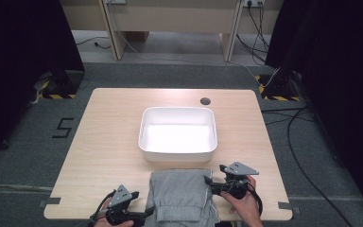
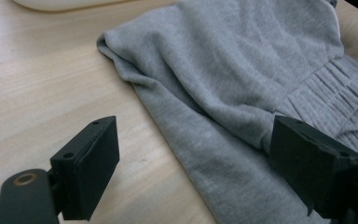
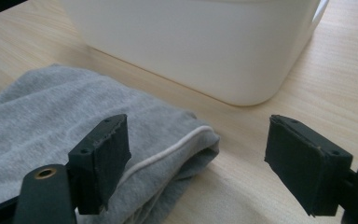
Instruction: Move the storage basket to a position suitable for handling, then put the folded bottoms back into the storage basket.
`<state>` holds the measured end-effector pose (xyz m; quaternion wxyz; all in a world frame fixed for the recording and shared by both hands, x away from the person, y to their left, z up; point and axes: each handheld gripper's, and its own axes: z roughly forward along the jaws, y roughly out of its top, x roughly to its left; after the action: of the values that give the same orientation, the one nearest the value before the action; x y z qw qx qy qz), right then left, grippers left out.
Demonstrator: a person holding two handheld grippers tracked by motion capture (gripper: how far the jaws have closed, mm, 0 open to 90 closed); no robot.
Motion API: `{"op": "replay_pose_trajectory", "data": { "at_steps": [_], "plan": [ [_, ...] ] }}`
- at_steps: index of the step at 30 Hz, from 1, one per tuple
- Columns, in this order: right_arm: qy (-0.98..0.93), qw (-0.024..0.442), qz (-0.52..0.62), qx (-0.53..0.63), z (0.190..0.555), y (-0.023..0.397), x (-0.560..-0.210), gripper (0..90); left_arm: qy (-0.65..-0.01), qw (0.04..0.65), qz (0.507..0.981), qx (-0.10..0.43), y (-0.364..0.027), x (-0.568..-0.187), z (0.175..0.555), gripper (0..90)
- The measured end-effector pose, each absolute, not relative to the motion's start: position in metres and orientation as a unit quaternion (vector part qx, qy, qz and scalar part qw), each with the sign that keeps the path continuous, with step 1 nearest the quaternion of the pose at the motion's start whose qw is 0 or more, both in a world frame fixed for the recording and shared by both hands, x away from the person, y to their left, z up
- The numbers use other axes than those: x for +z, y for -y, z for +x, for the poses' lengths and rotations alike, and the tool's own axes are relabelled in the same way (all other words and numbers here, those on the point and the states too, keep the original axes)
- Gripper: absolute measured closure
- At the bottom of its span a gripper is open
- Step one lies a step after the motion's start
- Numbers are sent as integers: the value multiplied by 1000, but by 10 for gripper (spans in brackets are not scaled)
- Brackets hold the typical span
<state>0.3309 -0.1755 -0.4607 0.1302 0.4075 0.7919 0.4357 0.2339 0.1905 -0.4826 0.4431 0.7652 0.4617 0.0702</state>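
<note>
Two grippers, left gripper (image 1: 144, 215) and right gripper (image 1: 208, 182), fingers apart, flanking folded grey fleece garment (image 1: 182, 196) lying on table's near edge before white plastic tub (image 1: 177, 151); soft, floppy, likely best pinching side folds

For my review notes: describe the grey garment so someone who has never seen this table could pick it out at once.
Start at the light wooden table and find the white tub at its middle. Directly on the person's side of that tub, at the near edge between the two tongs, lies the folded grey garment. It is the one soft fabric item there, grey fleece with a ribbed elastic band and thin white piping along one edge.
</note>
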Motion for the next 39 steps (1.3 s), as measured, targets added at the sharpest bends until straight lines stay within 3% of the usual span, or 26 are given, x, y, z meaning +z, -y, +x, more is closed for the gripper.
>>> {"op": "replay_pose_trajectory", "data": {
  "at_steps": [4, 16, 25, 39],
  "plan": [
    [-793, 125, 408, 434, 329, 175, -466, 226, -464, 442, 766, 52, -186, -491, 228, 150],
    [-797, 117, 406, 432, 328, 172, -469, 225, -442, 435, 782, 67, -172, -491, 217, 144],
    [-796, 113, 409, 433, 329, 173, -471, 224, -431, 442, 786, 36, -161, -489, 212, 142],
    [-801, 109, 403, 430, 330, 170, -472, 229, -411, 434, 800, 47, -142, -489, 212, 148]
  ]
}}
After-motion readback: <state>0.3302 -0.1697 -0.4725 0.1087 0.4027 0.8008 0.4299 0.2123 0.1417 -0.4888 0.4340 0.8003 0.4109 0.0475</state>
